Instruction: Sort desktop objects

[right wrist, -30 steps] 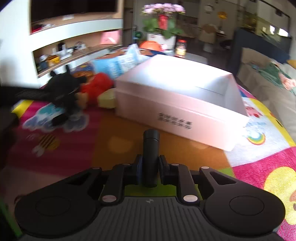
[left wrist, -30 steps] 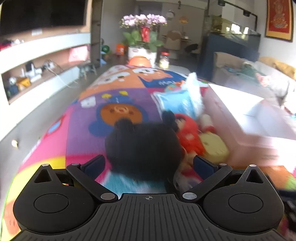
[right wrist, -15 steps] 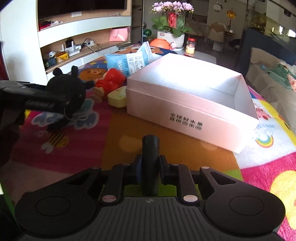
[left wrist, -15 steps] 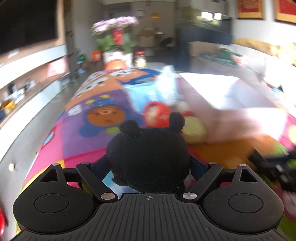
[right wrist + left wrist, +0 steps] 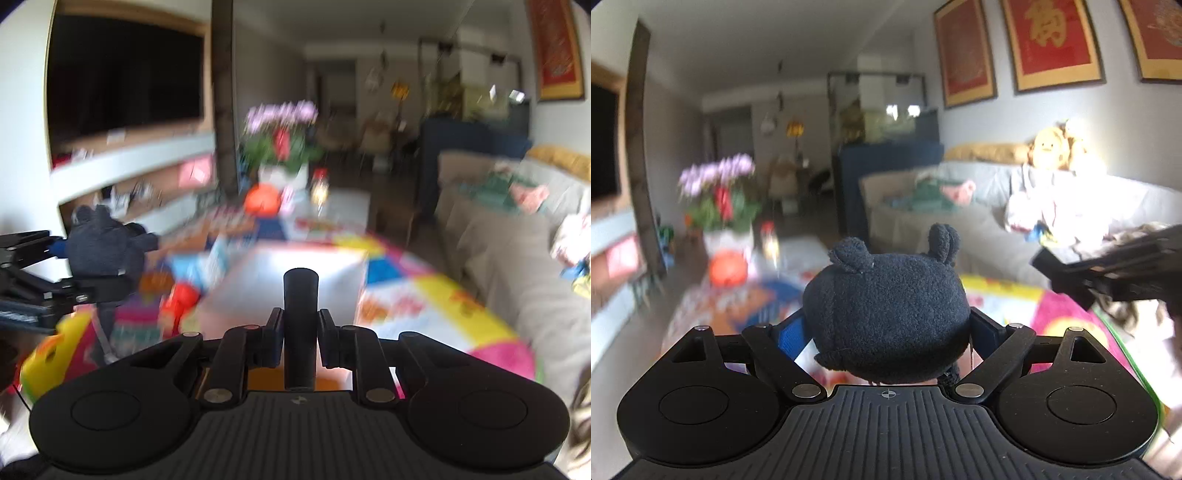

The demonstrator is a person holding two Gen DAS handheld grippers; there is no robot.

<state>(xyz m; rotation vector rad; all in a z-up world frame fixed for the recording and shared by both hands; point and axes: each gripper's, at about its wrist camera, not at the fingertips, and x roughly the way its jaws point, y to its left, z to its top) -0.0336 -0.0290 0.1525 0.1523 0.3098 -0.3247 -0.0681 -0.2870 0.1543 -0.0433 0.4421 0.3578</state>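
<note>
One black plush toy, one black cylinder – two tongs

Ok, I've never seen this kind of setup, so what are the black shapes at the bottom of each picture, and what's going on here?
No robot here: a person holds one hand tool in each hand, each with a camera looking forward along its two fingers. The black shapes are the tools' own bodies.

The left view shows the left tongs shut on a dark fuzzy plush toy with small round ears. The right view shows the right tongs shut on a black cylindrical tube; the left tool and plush appear at that picture's left edge.

Below, blurred by motion, lie a colourful cartoon play mat, a pale open box and a red toy. Both items are held up above the mat.
</note>
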